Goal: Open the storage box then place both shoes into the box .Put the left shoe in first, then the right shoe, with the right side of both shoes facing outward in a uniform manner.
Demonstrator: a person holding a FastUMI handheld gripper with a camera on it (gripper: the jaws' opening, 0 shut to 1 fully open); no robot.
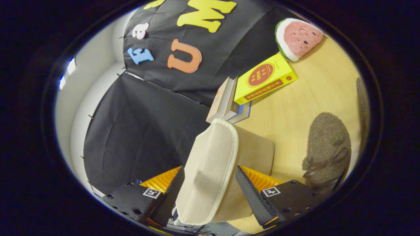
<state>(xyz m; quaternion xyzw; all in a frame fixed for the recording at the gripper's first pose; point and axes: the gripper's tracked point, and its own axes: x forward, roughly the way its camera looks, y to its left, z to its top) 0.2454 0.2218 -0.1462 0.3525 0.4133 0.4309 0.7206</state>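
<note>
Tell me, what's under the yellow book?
The yellow book leans on a few more books on the wooden table. Their covers stay hidden. The gripper fingers straddle the box's beige lid.

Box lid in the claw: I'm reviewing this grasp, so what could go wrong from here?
The claw straddles the fabric lid of the storage box, but whether both fingers press it is unclear; the soft flap might slip free. The books stand just beyond the lid, so swinging it open could knock them. The brown shoe lies close beside the box.

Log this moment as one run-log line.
stage: opening box | gripper: fingers astride beige lid flap, grip unclear | brown shoe: on table, outside box
</note>
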